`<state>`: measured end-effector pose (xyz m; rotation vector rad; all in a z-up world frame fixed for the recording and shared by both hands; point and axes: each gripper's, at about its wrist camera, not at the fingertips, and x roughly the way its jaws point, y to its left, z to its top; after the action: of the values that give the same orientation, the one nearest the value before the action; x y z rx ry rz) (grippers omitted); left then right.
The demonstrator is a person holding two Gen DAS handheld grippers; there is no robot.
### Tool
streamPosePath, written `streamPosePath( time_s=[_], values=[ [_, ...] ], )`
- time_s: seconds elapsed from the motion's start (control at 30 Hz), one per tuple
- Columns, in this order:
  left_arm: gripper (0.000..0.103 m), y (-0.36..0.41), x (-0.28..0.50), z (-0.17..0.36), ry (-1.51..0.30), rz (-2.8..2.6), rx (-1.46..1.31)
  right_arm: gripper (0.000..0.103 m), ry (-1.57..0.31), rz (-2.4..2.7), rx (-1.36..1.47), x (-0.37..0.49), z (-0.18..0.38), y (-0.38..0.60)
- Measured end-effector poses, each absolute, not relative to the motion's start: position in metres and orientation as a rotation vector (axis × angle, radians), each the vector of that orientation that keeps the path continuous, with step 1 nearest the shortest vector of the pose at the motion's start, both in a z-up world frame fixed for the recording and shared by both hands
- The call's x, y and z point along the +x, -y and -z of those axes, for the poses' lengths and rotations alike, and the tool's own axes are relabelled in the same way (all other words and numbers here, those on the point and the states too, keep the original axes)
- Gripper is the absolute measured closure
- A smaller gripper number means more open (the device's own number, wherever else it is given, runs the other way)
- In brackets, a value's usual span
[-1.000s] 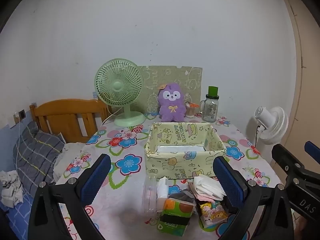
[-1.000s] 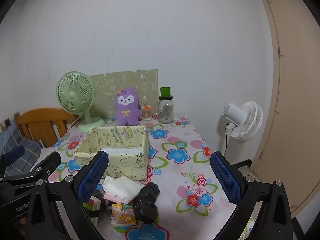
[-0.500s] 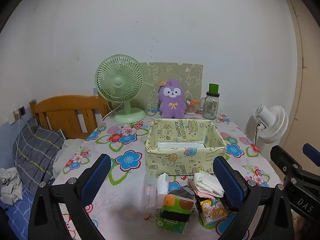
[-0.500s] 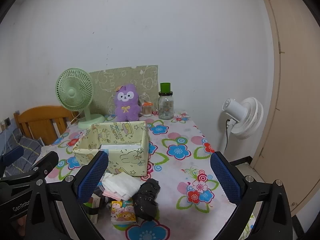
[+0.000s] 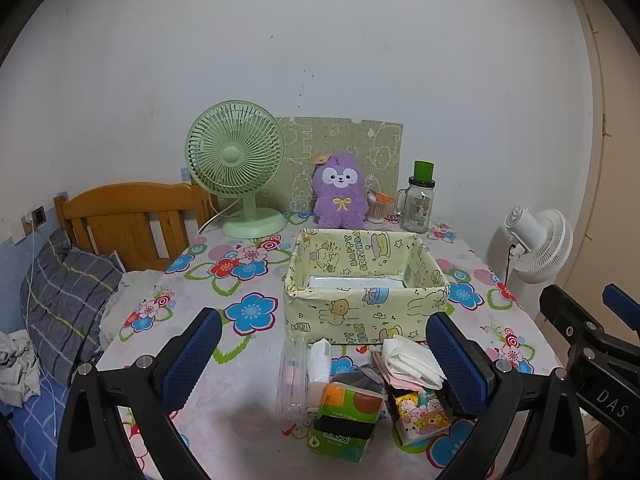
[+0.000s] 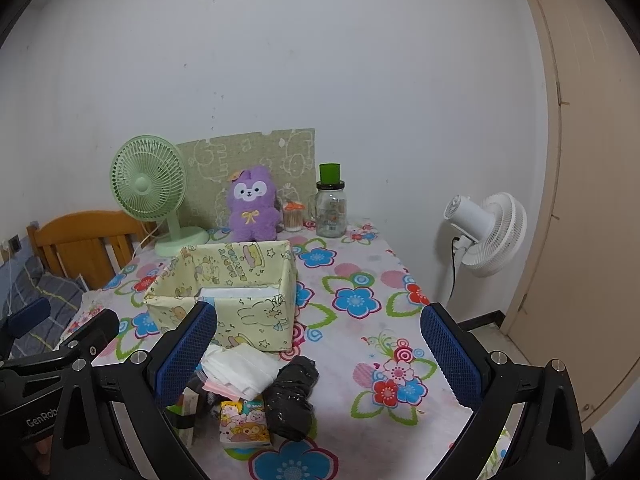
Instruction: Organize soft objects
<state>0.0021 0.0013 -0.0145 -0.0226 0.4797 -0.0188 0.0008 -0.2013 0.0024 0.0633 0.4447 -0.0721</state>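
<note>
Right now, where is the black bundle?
In the right wrist view, the black bundle lies on the table, right of the white folded cloth, before the yellow box.

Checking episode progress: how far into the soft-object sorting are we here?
Barely started. Done: nothing visibly sorted; the yellow box holds only a flat white item. In hand: nothing; the left gripper and right gripper are both open and empty. Left: the white folded cloth, black bundle and tissue packs lie piled in front of the box.

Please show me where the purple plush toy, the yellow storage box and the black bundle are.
purple plush toy (image 5: 340,196), left wrist view, on its belly.
yellow storage box (image 5: 360,312), left wrist view, on its front wall.
black bundle (image 6: 294,396), right wrist view, on its middle.
</note>
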Motion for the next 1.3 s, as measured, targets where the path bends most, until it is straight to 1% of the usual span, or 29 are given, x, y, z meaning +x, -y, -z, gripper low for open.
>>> streamPosePath(
  time_s=[1.3],
  values=[
    [0.000, 0.0015, -0.0028, 0.0150, -0.452, 0.004, -0.004, 0.000, -0.427, 0.063, 0.053, -0.0023, -0.0060, 0.1983]
  ],
)
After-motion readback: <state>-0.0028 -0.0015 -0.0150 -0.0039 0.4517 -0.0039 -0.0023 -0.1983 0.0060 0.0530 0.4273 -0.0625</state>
